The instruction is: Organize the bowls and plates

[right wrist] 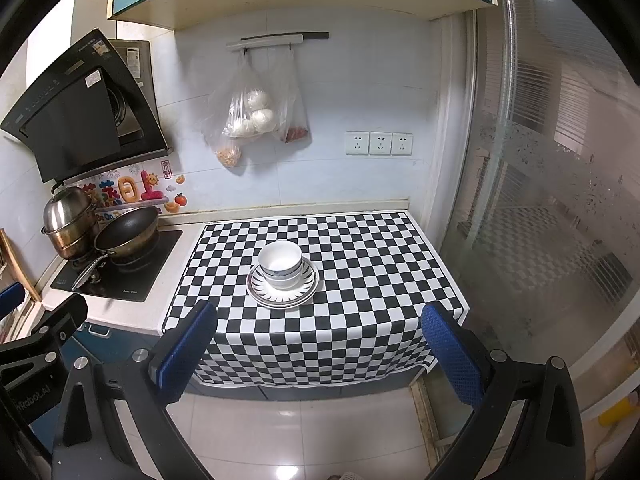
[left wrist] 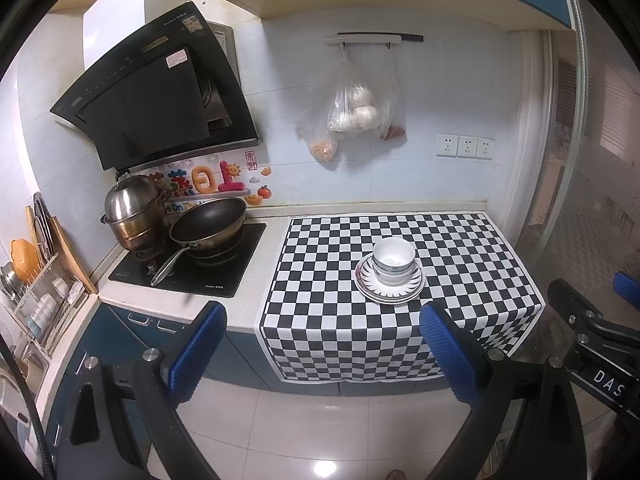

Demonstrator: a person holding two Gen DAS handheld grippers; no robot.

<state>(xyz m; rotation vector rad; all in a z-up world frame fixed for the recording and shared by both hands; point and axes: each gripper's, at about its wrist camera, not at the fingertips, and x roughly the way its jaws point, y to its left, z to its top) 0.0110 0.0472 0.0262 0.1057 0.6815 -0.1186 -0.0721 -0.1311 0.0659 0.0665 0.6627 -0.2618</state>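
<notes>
The bowls (left wrist: 393, 260) sit nested, one inside another, on the stacked plates (left wrist: 389, 285), just right of centre in the left wrist view and near the middle of the right wrist view. The whole pile stands on the checkered cloth (left wrist: 460, 248) that covers the surface, well apart from the stove (left wrist: 188, 268) with its pan (left wrist: 208, 222) and steamer pot (left wrist: 134, 216) at the left of the frame. Judging by this, the stacking looks done; nothing loose remains on the cloth. The left gripper (left wrist: 322, 354) hangs back over the floor, its blue pads spread wide and holding nothing. The right gripper (right wrist: 320, 354) is likewise wide apart and empty, well short of the crockery.
</notes>
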